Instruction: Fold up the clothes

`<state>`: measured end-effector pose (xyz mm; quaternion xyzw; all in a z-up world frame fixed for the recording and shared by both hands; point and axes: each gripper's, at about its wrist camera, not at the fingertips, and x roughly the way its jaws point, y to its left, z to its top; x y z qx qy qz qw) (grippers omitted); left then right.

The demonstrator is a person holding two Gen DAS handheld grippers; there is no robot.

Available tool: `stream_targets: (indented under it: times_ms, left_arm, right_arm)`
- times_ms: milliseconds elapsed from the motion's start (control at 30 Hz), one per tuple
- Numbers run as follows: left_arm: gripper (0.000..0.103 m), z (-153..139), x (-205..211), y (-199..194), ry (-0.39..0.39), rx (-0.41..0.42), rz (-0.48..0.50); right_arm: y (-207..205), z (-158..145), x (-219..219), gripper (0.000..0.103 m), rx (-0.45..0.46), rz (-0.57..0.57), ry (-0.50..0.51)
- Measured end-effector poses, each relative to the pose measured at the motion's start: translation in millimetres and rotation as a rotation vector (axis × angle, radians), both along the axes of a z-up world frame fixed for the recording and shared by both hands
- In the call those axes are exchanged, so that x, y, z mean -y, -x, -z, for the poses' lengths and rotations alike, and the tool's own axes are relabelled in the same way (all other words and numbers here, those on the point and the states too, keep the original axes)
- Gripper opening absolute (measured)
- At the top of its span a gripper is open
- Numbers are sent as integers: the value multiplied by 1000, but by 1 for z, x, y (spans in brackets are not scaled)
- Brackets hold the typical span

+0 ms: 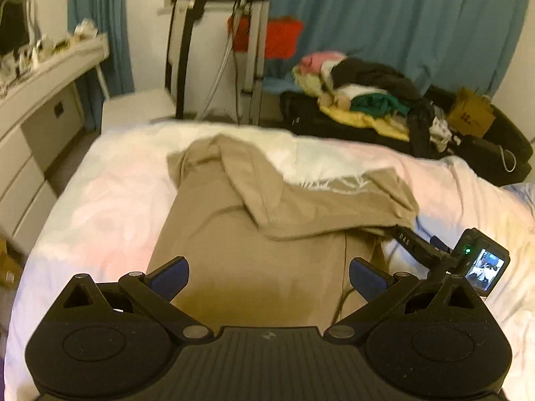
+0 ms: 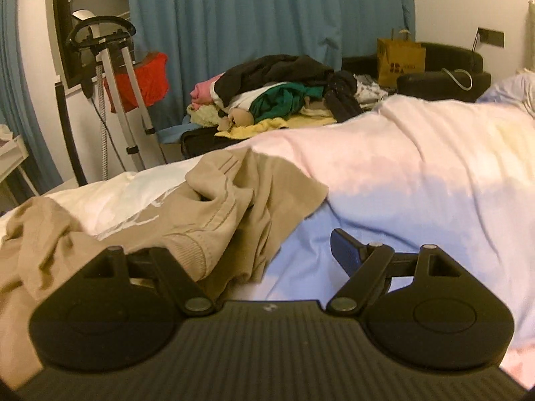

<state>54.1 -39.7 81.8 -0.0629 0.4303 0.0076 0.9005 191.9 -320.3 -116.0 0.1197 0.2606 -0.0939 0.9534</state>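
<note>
While my left fingers (image 1: 180, 275) spread above the shirt (image 1: 254, 267), its collar drapes my spread right fingers (image 2: 346, 250).

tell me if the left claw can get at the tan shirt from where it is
Probably yes: the left claw is open right over the tan shirt on the bed, with nothing between them. The right claw is off at the shirt's right edge.

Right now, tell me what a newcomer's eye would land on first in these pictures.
First the tan garment, spread half-folded across the white bed, one part flopped over the middle. The left claw hangs open above its near end, while the right claw is at its right edge, open, with cloth bunched over one finger. Behind the bed, a jumbled clothes pile stands out against the blue curtain.
</note>
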Motion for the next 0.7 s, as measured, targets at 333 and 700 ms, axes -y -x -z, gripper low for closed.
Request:
stream_targets:
  times_ms: [333, 700]
  left_arm:
    - [103, 24, 43, 87, 64, -52, 143]
    - [103, 35, 22, 65, 252, -154, 63]
  right_arm:
    - [32, -9, -16, 79, -41, -90, 7]
    - [27, -1, -1, 79, -68, -94, -80]
